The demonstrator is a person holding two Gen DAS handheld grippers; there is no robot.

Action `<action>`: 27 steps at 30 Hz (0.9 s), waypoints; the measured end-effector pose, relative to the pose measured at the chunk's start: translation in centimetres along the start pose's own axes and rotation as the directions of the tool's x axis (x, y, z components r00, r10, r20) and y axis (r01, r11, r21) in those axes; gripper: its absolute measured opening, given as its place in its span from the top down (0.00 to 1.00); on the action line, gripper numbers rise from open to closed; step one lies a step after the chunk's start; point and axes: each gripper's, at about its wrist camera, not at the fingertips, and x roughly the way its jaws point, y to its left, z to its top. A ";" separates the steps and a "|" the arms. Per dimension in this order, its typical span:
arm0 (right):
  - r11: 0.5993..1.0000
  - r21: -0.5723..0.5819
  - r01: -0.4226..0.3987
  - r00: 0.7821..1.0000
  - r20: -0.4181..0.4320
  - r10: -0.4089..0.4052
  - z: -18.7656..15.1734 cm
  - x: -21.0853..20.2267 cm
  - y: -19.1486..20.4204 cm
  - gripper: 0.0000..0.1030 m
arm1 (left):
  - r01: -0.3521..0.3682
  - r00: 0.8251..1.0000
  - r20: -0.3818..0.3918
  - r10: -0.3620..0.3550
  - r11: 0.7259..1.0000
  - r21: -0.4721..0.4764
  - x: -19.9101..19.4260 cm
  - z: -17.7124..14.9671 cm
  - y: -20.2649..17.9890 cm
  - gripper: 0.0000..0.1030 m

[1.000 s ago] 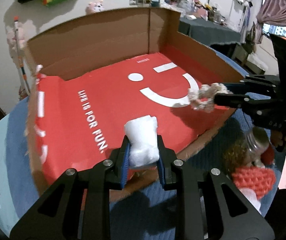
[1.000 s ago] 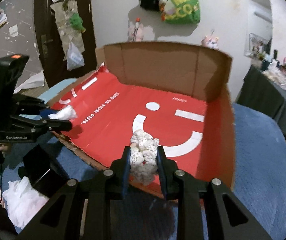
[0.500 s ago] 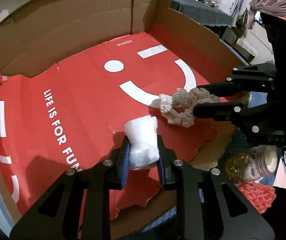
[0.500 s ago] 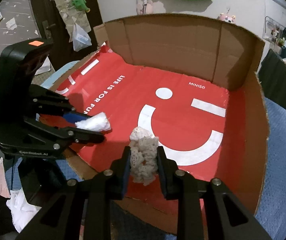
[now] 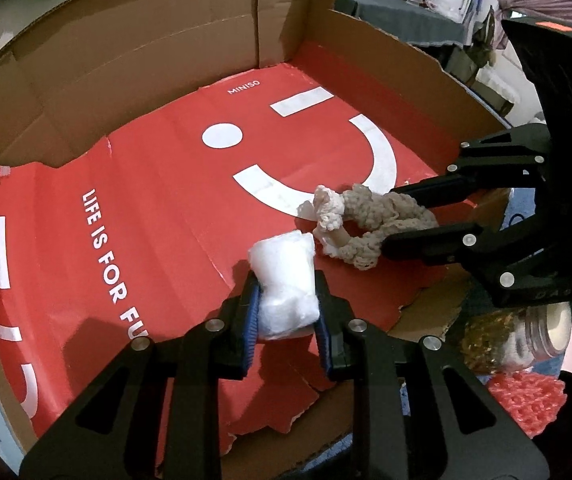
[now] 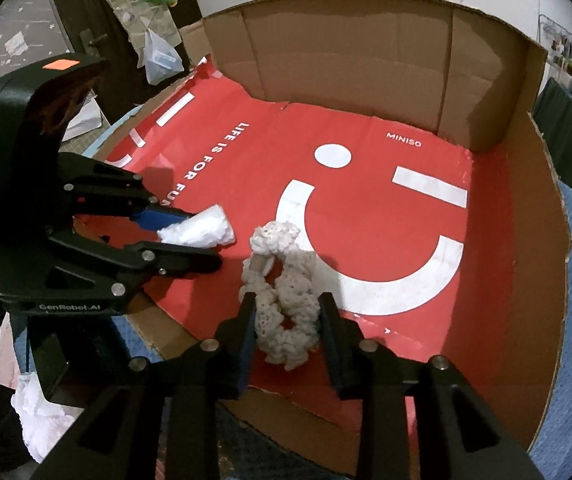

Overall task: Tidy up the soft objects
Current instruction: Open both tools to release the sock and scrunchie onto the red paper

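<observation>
Both tools hung over the near edge of the red-lined cardboard box (image 5: 134, 52). The left tool (image 5: 286, 320) was clamped on a white fluffy wad (image 5: 284, 280), held just above the floor. The right tool (image 6: 286, 320) had just been opening; the beige crocheted scrunchie (image 6: 282, 280) sat loose between its jaws, resting on the liner, directly right of the wad.

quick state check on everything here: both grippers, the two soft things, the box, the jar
left gripper: shut on the white wad
white wad: held between the fingers, low over the box floor
right gripper: fingers just opened, gaps both sides of the scrunchie
scrunchie: lying loose on the box floor
box: open, walls up, near edge torn
jar: outside the box, on its side
</observation>
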 end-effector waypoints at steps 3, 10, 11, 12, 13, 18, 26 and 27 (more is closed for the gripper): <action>1.000 0.009 -0.009 1.000 -0.006 0.009 0.0 0.1 -0.2 0.66 | 0.015 1.000 0.001 -0.015 1.000 -0.005 0.0 0.1 0.1 0.77; 1.000 0.016 -0.014 1.000 -0.019 0.014 0.0 0.4 -0.3 0.63 | 0.039 0.999 0.000 -0.039 0.999 -0.014 0.1 0.3 0.3 0.73; 1.000 0.015 -0.013 1.000 -0.019 0.013 0.0 0.4 -0.4 0.61 | 0.043 0.999 0.000 -0.043 0.999 -0.014 0.1 0.4 0.3 0.71; 1.000 0.014 -0.012 1.000 -0.018 0.013 0.0 0.4 -0.4 0.60 | 0.046 0.999 0.000 -0.046 0.999 -0.014 0.1 0.4 0.3 0.59; 1.000 0.015 -0.015 1.000 -0.019 0.015 0.1 0.4 -0.4 0.59 | 0.043 0.999 0.006 -0.042 0.999 -0.015 0.0 0.3 0.3 0.37; 1.000 0.014 -0.014 1.000 -0.020 0.015 0.1 0.5 -0.4 0.54 | 0.043 0.998 0.038 -0.042 0.999 -0.007 -0.6 0.3 0.2 0.33; 0.999 0.032 -0.007 1.000 0.010 0.006 0.2 -0.6 -0.7 0.36 | 0.011 0.996 0.087 -0.008 0.999 -0.031 -2.5 0.2 0.0 0.33; 0.999 0.033 -0.004 1.000 0.020 0.004 0.3 -1.0 -0.7 0.34 | 0.013 0.995 0.097 -0.010 0.999 -0.035 -2.7 0.3 -0.2 0.32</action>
